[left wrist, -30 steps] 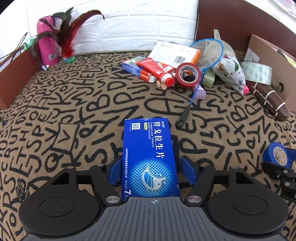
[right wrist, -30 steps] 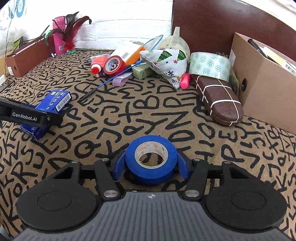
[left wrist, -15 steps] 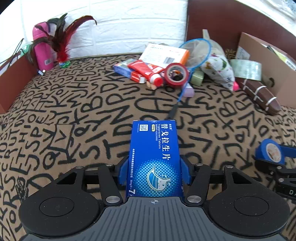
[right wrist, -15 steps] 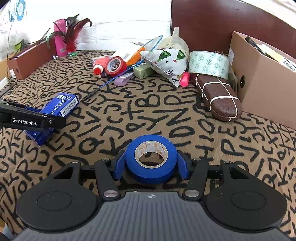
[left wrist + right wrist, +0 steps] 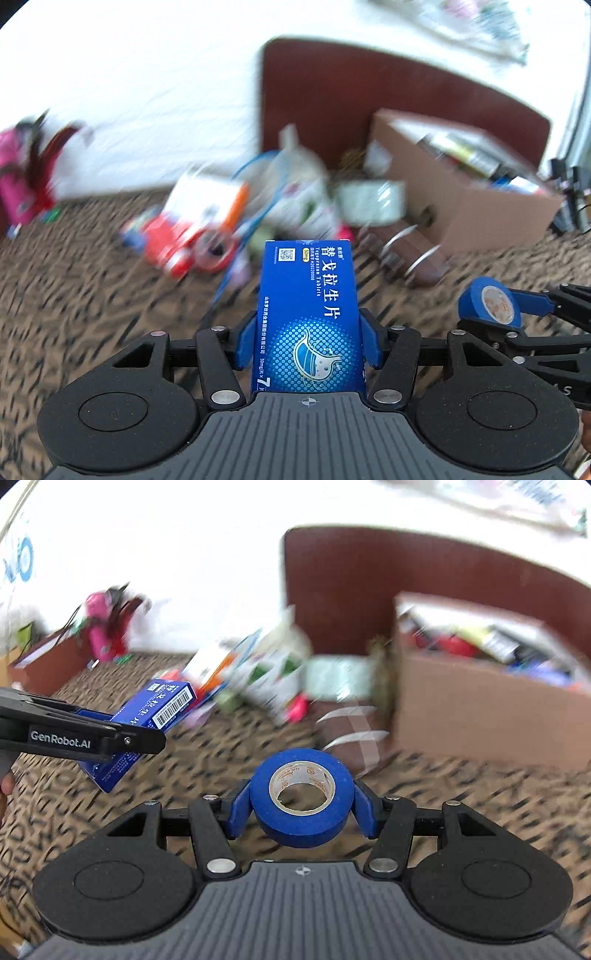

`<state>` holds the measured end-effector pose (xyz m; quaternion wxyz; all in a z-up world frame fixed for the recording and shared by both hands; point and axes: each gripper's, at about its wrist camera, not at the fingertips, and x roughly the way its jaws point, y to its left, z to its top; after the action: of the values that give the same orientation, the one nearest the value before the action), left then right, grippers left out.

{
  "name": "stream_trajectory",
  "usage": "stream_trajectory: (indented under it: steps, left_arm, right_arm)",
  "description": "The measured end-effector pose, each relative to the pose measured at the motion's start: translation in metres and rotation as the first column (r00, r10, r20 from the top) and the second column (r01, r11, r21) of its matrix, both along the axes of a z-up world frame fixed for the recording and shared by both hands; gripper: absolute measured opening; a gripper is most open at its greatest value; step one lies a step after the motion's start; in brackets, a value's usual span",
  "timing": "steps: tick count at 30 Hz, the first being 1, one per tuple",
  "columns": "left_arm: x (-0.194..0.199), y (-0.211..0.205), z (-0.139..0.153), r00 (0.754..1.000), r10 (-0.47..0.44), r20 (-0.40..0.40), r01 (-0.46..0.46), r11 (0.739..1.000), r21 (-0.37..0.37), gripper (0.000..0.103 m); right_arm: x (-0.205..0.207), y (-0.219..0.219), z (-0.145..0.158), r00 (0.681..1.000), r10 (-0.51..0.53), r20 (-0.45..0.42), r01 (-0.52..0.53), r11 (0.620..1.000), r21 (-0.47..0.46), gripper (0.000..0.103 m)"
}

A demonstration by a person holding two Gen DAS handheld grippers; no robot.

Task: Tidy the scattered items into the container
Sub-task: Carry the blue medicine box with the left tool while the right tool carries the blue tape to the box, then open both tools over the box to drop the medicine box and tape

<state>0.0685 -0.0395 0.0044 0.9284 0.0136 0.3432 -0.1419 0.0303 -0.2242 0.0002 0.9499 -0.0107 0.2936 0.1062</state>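
Across the letter-printed worktop (image 5: 74, 288), the cardboard box (image 5: 480, 716) waits against the brown backboard, already part filled. Your left hand-held gripper (image 5: 307, 341) clamps the blue tablet box (image 5: 308, 314) by its long sides, clear of the cloth; your right hand-held gripper (image 5: 301, 806) pinches the blue tape roll (image 5: 301, 797) across its width, so both can likely drop in together.

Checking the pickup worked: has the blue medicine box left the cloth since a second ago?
Yes. The blue medicine box has risen off the patterned cloth, toward the cardboard box.
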Motion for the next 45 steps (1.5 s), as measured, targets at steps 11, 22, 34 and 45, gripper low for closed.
stream_trajectory:
  steps: [11, 22, 34, 45]
  left_arm:
    - [0.071, -0.125, 0.069, 0.976, -0.184, 0.115, 0.192, 0.979, -0.066, 0.058]
    - [0.172, -0.208, 0.064, 0.989, -0.144, -0.015, 0.14, 0.978, -0.155, 0.058]
    - [0.218, -0.24, 0.035, 0.991, -0.125, -0.057, 0.118, 0.987, -0.113, 0.091]
    - [0.197, -0.238, 0.031, 0.984, -0.175, -0.021, 0.174, 0.984, -0.05, 0.103]
  right_arm:
    - [0.029, -0.105, 0.064, 0.959, -0.217, 0.183, 0.228, 0.973, -0.041, 0.062]
    - [0.089, -0.183, 0.076, 0.924, -0.337, 0.179, 0.355, 0.932, -0.078, 0.062]
    - [0.147, -0.216, 0.051, 0.913, -0.393, 0.109, 0.402, 0.912, -0.077, 0.063]
    - [0.123, -0.221, 0.032, 0.892, -0.439, 0.109, 0.449, 0.888, -0.097, 0.083]
